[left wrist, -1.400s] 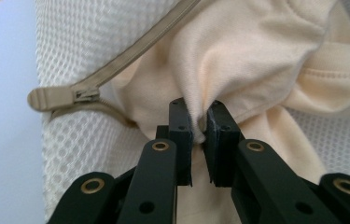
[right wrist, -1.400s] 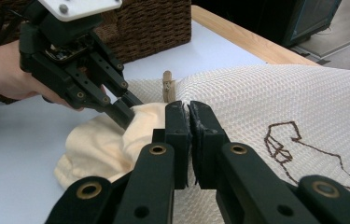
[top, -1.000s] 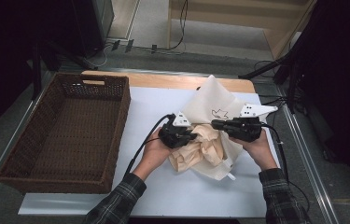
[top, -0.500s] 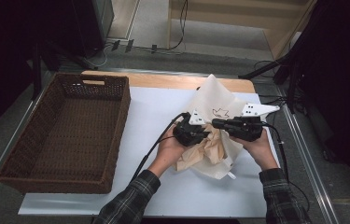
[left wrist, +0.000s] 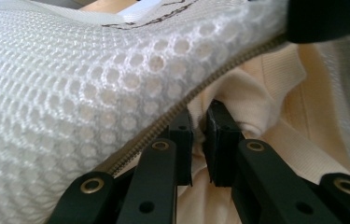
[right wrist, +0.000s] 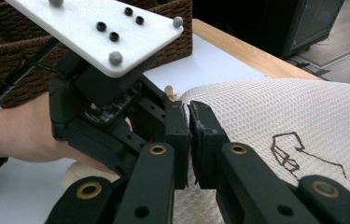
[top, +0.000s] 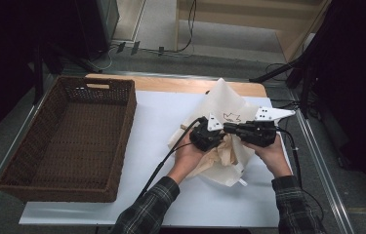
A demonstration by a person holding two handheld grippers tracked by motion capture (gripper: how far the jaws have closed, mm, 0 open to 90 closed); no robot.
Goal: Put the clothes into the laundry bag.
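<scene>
A white mesh laundry bag (top: 225, 101) with a brown drawing lies on the table, its mouth held up. My right gripper (top: 227, 128) is shut on the bag's upper edge (right wrist: 266, 112), and mesh shows between its closed jaws (right wrist: 190, 109). My left gripper (top: 223, 138) reaches under that edge into the bag, right below the zipper (left wrist: 200, 88). Its jaws (left wrist: 199, 119) are almost together, pinching a fold of the cream garment (left wrist: 275, 121). The garment (top: 222, 157) spills out of the bag toward the person. A hand holds each gripper.
A large brown wicker basket (top: 128, 117) with nothing in it stands at the left of the white table cover (top: 161, 117). Black cables trail from both grippers. The table's wooden far edge (top: 171, 84) lies behind the bag.
My left gripper has moved to the right, bringing the cream garment under the raised mesh edge. The right gripper has stayed where it was, still holding the bag.
</scene>
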